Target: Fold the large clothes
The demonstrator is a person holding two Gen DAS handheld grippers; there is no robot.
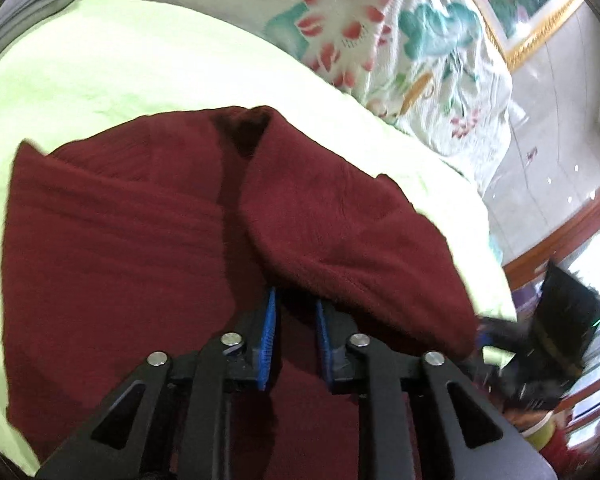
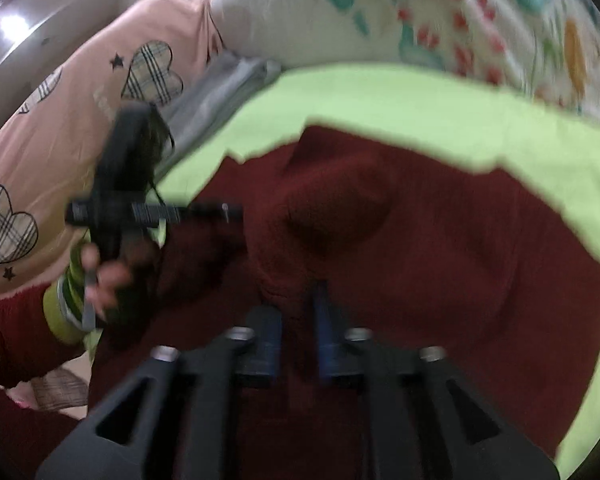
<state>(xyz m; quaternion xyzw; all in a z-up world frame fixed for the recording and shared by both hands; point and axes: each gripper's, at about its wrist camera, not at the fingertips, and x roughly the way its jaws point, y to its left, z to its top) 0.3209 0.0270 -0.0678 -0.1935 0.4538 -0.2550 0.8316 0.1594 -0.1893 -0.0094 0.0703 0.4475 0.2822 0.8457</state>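
Left wrist view: maroon garment (image 1: 140, 240) lies on the lime sheet (image 1: 100, 80) of the bed, partly folded, with one thick fold (image 1: 340, 232) doubled over its right side. Left gripper (image 1: 296, 308) sits low over the garment, pointing at the near edge of that fold; blue pads (image 1: 270, 332) stand apart with a clear gap, only loose cloth below them, nothing pinched as far as I can see. Floral quilt (image 1: 400, 40) is bunched beyond the garment, a grey folded cloth (image 1: 32, 4) past the sheet's far-left end. Right gripper shows as a blurred black shape (image 1: 548, 328) just off the garment's right edge. Right wrist view, motion-blurred: garment (image 2: 440, 260) again on the sheet (image 2: 380, 100), fold humped at centre. Right gripper (image 2: 296, 308) is part open, fingers (image 2: 266, 336) apart, tips right at the fold's near hem; blur hides whether the pads touch the cloth, no firm grip visible. Left of the garment, a hand (image 2: 108, 280) holds the other gripper's handle over the garment's left edge. Pink pillow with plaid hearts (image 2: 80, 128) lies beyond that, grey cloth (image 2: 220, 92) beside it, quilt (image 2: 420, 12) behind the sheet.
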